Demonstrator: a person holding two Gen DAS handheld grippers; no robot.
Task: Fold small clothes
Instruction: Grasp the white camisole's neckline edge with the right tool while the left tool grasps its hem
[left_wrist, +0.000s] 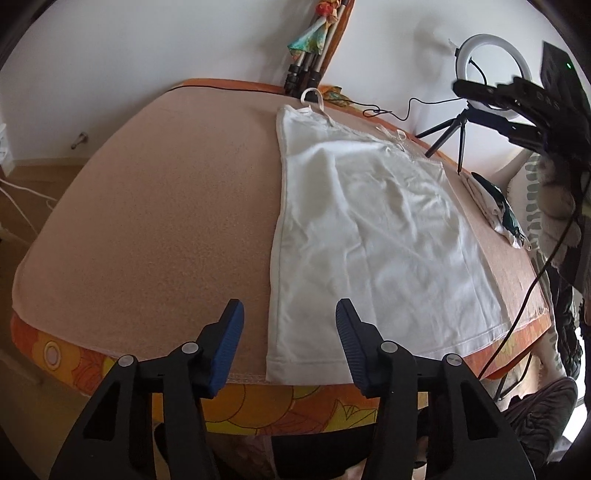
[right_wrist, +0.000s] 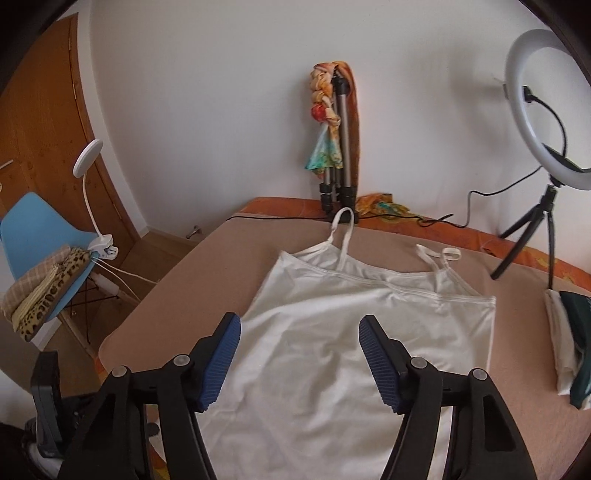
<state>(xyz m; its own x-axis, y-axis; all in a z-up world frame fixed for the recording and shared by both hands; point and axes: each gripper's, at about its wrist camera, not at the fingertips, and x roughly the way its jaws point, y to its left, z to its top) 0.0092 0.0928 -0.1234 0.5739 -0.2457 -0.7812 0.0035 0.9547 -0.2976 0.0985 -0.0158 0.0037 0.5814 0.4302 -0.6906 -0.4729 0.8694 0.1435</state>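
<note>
A white strappy camisole (left_wrist: 369, 229) lies flat and spread out on the beige table cover (left_wrist: 166, 206), straps toward the wall, hem at the near edge. My left gripper (left_wrist: 290, 314) is open and empty, just above the hem's left corner. In the right wrist view the camisole (right_wrist: 351, 332) lies straight ahead, its two straps pointing away. My right gripper (right_wrist: 300, 325) is open and empty, hovering above the lower middle of the camisole. The right gripper also shows in the left wrist view (left_wrist: 517, 99), held high at the right.
A small pile of folded clothes (right_wrist: 569, 350) lies at the table's right edge, also in the left wrist view (left_wrist: 498, 206). A ring light on a tripod (right_wrist: 543, 147) stands at the back right. A folded tripod with scarves (right_wrist: 336, 147) leans on the wall. A blue chair (right_wrist: 40, 251) stands left.
</note>
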